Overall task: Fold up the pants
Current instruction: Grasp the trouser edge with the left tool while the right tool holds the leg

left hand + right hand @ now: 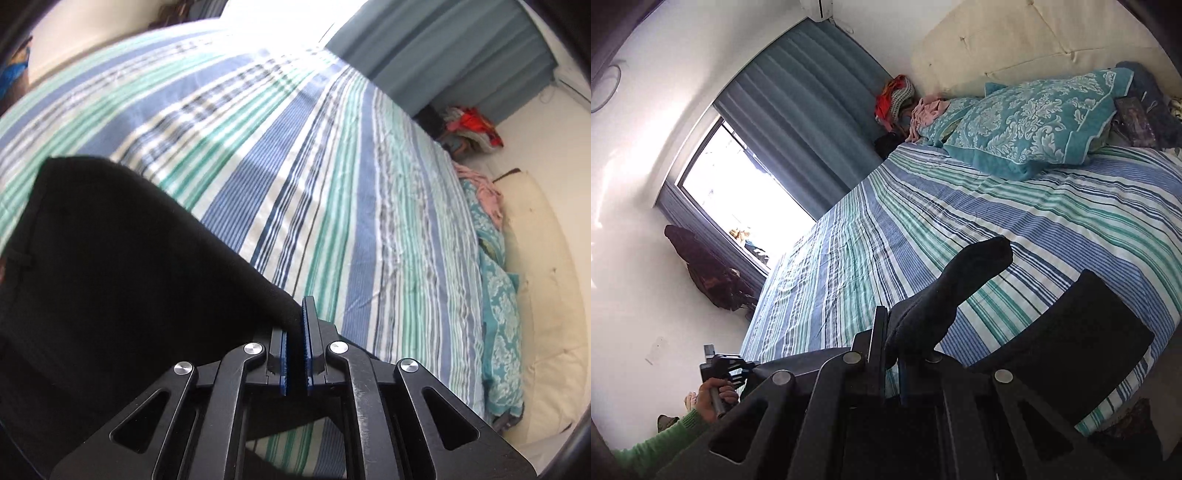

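While clamped on black cloth, left gripper (295,334) pinches a corner of the pants (122,266) between its blue pads (307,332) — fabric fanning out toward nine o'clock, lifted above the striped bedspread (332,177). Right gripper (892,341) likewise closed on pants (931,306), a dark fold poking up toward one o'clock past the fingertips, more black cloth draped at three o'clock over the bedspread (997,206). At eight o'clock in the right wrist view: left gripper (726,365), held by a hand (714,397) in a green sleeve, cloth stretching from it. Teal patterned pillow (1030,122) at one o'clock against a cream headboard (1015,40); blue curtain (812,103) and bright window (738,181) from eleven to nine o'clock.
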Demonstrator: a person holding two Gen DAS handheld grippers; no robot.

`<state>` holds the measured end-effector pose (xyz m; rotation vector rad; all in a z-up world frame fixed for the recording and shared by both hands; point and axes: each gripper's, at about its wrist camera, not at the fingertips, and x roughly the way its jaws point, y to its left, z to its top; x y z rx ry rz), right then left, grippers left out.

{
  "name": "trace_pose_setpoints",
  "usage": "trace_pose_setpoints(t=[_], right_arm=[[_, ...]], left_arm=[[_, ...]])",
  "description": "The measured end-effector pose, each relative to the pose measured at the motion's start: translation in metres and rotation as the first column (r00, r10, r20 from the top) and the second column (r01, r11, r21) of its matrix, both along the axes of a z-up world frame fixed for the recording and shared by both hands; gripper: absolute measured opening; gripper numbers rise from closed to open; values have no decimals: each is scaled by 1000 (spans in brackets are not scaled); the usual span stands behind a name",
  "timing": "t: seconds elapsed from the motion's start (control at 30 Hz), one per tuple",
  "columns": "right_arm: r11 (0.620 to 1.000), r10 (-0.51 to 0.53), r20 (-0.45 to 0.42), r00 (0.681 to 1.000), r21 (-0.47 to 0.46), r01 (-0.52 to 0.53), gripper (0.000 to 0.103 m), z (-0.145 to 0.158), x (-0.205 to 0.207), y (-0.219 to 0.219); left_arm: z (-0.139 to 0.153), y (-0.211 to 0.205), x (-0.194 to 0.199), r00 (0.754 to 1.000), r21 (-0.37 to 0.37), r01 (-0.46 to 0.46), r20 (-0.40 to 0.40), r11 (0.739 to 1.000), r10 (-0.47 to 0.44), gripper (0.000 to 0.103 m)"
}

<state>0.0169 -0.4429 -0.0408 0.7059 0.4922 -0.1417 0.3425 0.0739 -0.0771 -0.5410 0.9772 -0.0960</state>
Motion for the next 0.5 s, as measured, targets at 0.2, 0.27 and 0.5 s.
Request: trace_pose_setpoints(t=[0.2,0.27,0.5], right_arm=[[999,47,-144,988,25,-44,5,-10,11,-60],[999,33,-284,958,48,-20,5,-43,6,-80],[999,9,-553,833,40,15,5,-118,-8,-102]], left_arm=[[4,13,-167,999,96,35,20,995,-37,7],[-42,4,-201,993,130,85,-88,988,-74,7],[-78,-18,-237,975,143,160,-176,977,-134,6]])
